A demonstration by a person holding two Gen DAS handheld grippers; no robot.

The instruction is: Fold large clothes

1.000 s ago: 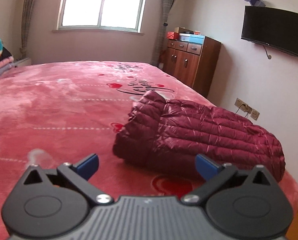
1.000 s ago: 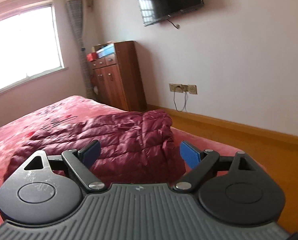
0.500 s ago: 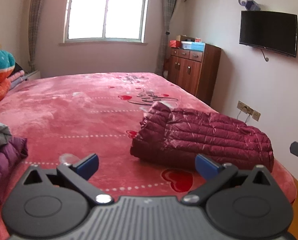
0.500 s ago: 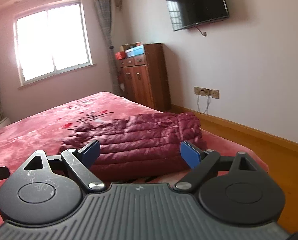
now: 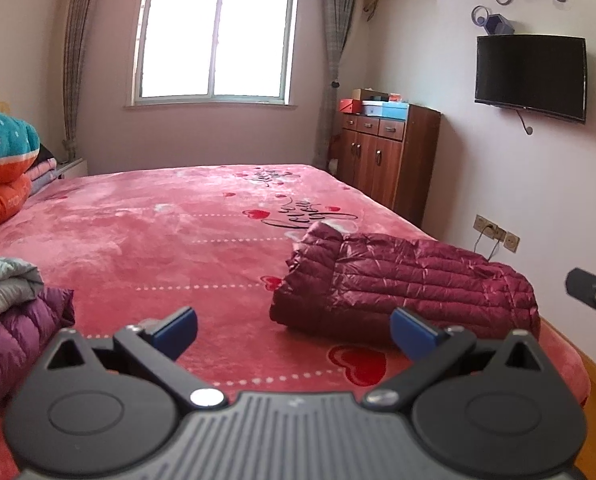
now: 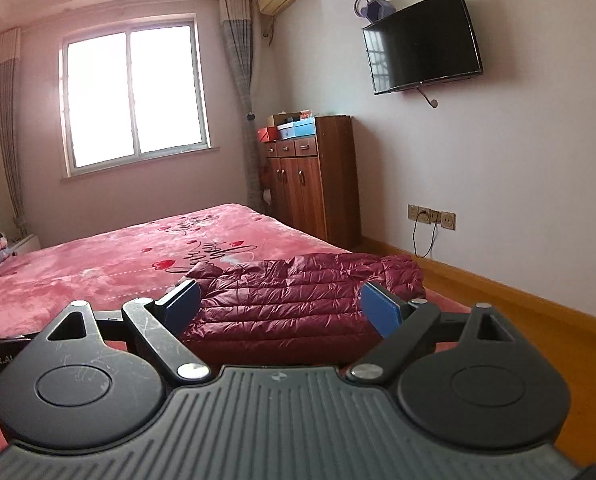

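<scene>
Left wrist: folded maroon puffer jacket [image 5: 410, 284] on bed [image 5: 158, 240]

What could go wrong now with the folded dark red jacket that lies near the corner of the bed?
1. The folded jacket lies close to the bed's edge beside the wooden floor; a nudge might push it off.
2. It is puffy and glossy, so the fold may spring open by itself.
3. The left gripper and right gripper are both open and hold nothing, so nothing keeps the fold in place.

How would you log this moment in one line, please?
left gripper: open, empty | right gripper: open, empty | maroon jacket: folded on bed
</scene>
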